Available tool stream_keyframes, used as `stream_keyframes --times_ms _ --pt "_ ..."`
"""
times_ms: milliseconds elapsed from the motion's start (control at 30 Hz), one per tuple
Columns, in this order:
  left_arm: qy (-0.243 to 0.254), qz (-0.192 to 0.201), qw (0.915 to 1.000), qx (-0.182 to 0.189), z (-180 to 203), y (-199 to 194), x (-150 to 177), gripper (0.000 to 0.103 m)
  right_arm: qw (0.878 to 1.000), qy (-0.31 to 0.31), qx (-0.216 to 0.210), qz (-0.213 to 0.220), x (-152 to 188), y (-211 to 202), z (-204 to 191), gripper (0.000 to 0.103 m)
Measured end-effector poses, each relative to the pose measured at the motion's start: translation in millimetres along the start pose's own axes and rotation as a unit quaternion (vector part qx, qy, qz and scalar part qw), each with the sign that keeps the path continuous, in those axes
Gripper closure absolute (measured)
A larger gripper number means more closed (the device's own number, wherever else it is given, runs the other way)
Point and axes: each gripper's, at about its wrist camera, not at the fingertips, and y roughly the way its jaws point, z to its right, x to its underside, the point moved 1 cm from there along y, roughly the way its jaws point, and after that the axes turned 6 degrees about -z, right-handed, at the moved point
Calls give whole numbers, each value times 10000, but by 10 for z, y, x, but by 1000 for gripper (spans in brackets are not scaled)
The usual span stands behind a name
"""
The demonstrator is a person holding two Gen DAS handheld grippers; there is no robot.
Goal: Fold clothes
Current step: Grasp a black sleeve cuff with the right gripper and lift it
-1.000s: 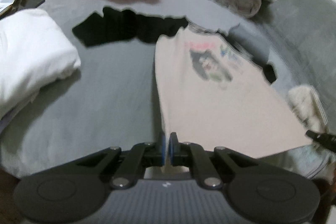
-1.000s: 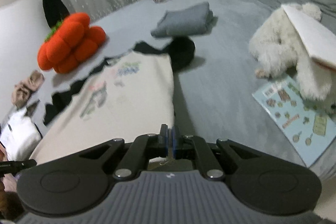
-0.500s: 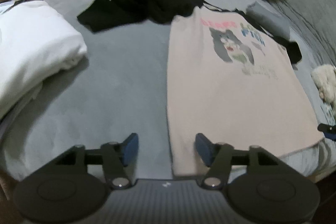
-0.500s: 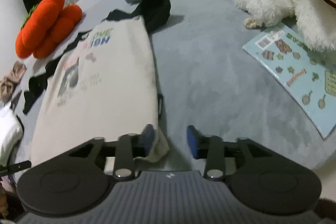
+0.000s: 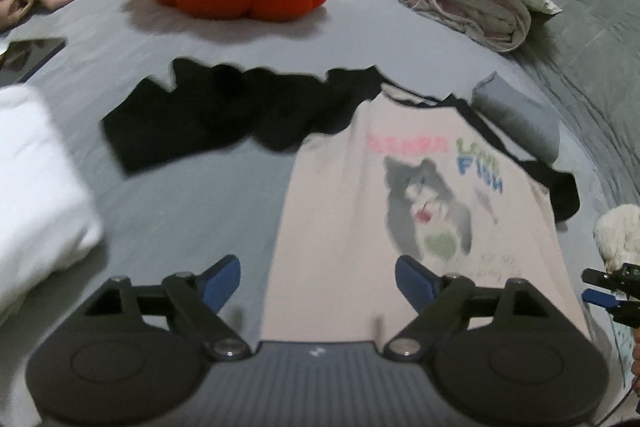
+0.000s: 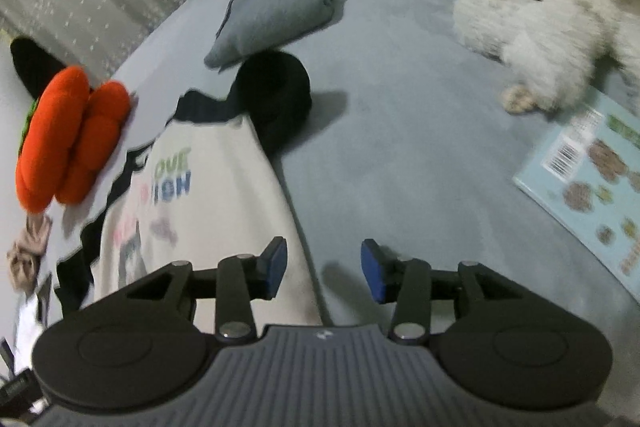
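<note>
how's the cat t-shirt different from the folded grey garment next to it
The cat t-shirt lies spread flat on the bed; the folded grey garment is a compact, thick bundle. The t-shirt is pale with a cat print, coloured lettering and black sleeves; the grey garment is plain. The t-shirt covers much more bed. Both rest on the grey cover, untouched by either gripper.

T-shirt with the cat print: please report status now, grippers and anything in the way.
Left gripper and right gripper both opening, nothing held. T-shirt lies flat on the bed, unfolded. Black garment touches its collar end.
</note>
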Motion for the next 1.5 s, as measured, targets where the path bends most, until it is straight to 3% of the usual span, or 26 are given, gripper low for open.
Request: stream_keyframes --times_ms 267,600,667,733,767,833,1000,1133,1200,1233,1433,1500 --pt "-35 95 9995 293 330 472 -333 14 9974 662 -218 171 -339 395 -78 56" --pt "-344 380 9968 606 420 848 -382 14 9916 992 -474 682 -621 689 -114 56" --pt "-333 389 9968 621 456 884 -424 13 9895 1036 -484 884 -648 710 -159 60" --pt "-322 365 9968 633 491 924 -468 13 9874 1043 -466 1099 -652 715 -206 78" --pt "-330 357 9967 646 504 941 -491 13 9865 1015 -474 1193 -645 714 -244 80" --pt "-428 368 9959 712 500 955 -537 13 9854 870 -587 1341 -617 695 -356 84" --pt "-664 396 9924 954 473 920 -613 13 9836 -261 -900 1539 -455 548 -770 84" --pt "-532 497 9916 1067 518 855 -608 18 9772 -1094 -1278 1295 -214 545 -1053 84" --pt "-363 480 9910 1195 561 834 -590 35 9736 -1440 -1389 1098 -74 598 -1174 84" --pt "-322 452 9903 1273 579 837 -584 37 9720 -1592 -1429 974 4 639 -1224 84" --pt "-299 211 9873 1543 654 930 -529 37 9597 -2576 -1112 164 417 982 -1405 82" --pt "-292 68 9880 1518 679 1003 -505 39 9533 -2818 -1056 259 461 956 -1411 81"
